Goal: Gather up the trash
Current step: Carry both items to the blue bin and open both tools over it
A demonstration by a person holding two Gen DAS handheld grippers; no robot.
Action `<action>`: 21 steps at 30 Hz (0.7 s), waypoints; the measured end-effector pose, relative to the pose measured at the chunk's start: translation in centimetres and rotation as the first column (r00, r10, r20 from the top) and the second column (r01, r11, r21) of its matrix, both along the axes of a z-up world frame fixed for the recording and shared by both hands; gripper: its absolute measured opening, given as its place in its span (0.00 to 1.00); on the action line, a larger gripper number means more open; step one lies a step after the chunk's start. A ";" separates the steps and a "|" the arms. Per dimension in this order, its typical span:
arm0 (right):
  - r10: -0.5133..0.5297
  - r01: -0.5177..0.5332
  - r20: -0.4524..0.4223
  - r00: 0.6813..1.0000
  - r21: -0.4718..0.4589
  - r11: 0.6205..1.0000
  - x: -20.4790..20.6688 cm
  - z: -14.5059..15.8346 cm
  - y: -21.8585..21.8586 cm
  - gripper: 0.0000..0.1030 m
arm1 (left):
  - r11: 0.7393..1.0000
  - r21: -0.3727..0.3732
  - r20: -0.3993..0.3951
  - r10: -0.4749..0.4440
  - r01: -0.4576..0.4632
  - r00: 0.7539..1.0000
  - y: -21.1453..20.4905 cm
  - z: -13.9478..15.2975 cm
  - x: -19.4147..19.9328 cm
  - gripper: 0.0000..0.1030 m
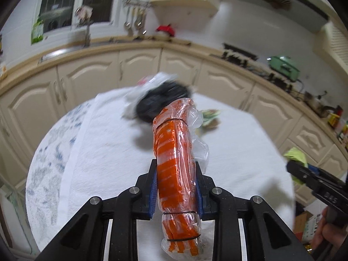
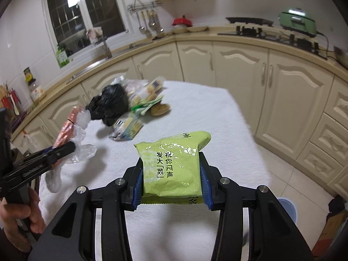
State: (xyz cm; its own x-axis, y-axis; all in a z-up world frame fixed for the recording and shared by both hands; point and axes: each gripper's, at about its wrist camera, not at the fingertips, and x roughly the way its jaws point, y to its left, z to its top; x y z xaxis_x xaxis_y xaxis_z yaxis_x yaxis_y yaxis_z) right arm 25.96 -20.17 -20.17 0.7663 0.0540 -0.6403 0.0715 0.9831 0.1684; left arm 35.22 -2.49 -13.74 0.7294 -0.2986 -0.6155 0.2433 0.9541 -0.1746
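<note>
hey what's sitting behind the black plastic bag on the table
Behind the black plastic bag a clear crumpled wrapper shows, with pale snack packets beside it on the white tablecloth. Whatever lies directly beneath or tight behind the bag is covered.

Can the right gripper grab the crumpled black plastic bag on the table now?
Probably not yet. The right gripper is shut on a light green snack packet, so its fingers are full. The crumpled black plastic bag lies farther across the white tablecloth, with nothing between.
</note>
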 end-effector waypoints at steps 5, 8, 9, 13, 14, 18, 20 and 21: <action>-0.058 0.058 0.033 0.998 0.007 0.998 -2.3 1.4 -3.1 0.42 | 0.997 0.004 0.077 -0.078 0.078 0.994 -3.3 2.2 -2.9 0.23; -0.106 0.106 0.059 0.993 0.006 0.994 -4.2 2.3 -5.2 0.42 | 0.991 -0.002 0.111 -0.131 0.132 0.985 -5.6 3.5 -4.3 0.23; -0.121 0.121 0.067 0.990 0.005 0.993 -4.7 2.7 -5.8 0.42 | 0.988 -0.002 0.124 -0.154 0.155 0.980 -6.6 3.9 -4.9 0.23; -0.196 0.197 0.097 0.976 -0.003 0.980 -7.5 4.1 -9.0 0.42 | 0.973 0.008 0.167 -0.227 0.229 0.959 -10.4 4.6 -6.4 0.23; -0.215 0.216 0.103 0.971 -0.004 0.976 -8.2 4.4 -9.9 0.42 | 0.970 0.009 0.172 -0.241 0.243 0.955 -11.2 4.7 -6.5 0.23; -0.301 0.304 0.122 0.946 -0.004 0.953 -10.9 5.3 -13.5 0.42 | 0.940 0.020 0.180 -0.338 0.340 0.924 -15.8 4.4 -7.7 0.23; -0.341 0.344 0.121 0.932 0.000 0.939 -12.2 5.3 -15.3 0.42 | 0.923 0.022 0.172 -0.382 0.384 0.908 -18.1 3.8 -8.0 0.23; -0.365 0.367 0.119 0.923 0.003 0.930 -12.9 5.1 -16.4 0.42 | 0.912 0.024 0.164 -0.407 0.409 0.899 -19.4 3.4 -8.0 0.23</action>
State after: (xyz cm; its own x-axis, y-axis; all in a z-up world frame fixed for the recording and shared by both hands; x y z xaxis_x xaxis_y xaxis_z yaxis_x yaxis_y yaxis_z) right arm 13.04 -36.55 -15.07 0.7988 -0.2555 -0.5447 0.4084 0.8951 0.1790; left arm 27.22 -21.90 -10.30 0.6315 -0.5971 -0.4946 0.6364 0.7636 -0.1094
